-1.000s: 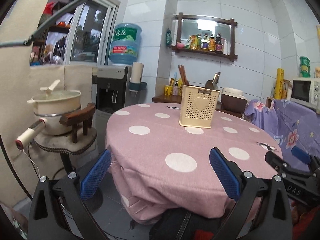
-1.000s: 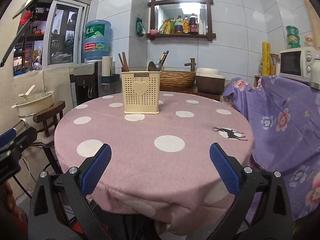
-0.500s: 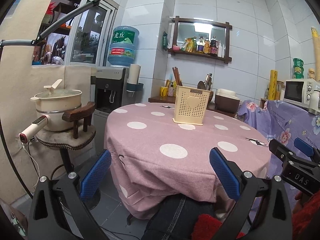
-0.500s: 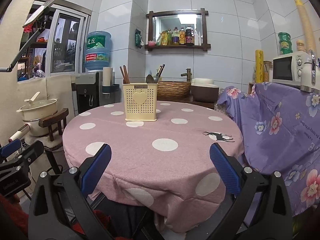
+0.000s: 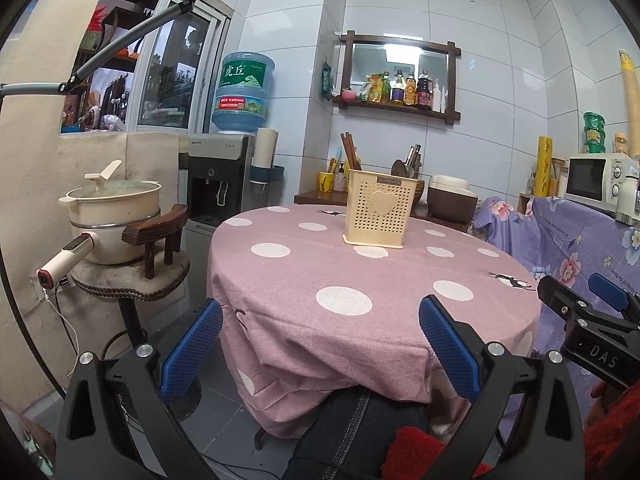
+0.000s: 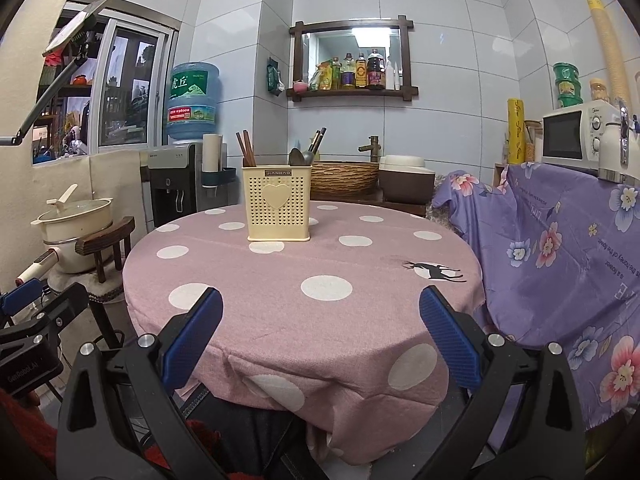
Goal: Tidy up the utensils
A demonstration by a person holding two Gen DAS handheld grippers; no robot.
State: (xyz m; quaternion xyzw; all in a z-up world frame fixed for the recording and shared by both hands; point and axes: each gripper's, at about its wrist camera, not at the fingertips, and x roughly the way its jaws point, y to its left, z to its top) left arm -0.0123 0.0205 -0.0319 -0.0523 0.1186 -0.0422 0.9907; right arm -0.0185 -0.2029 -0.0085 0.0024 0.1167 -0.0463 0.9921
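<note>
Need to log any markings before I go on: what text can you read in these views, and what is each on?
"JIANHAO": plate on the cream utensil holder.
"虎丘": water jug label; its smaller print is too blurred.
"DAS": right tongs body.
"GenRobot.AI", roughly: left tongs body.
Purple floral cloth: English lettering, too distorted to read.
Shelf bottles: labels too small.

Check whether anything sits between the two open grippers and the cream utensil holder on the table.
Nothing visible does. Between the right gripper and the holder lies only bare polka-dot tablecloth; the same holds for the left gripper. Both grippers hang open and empty off the table's near edge.
</note>
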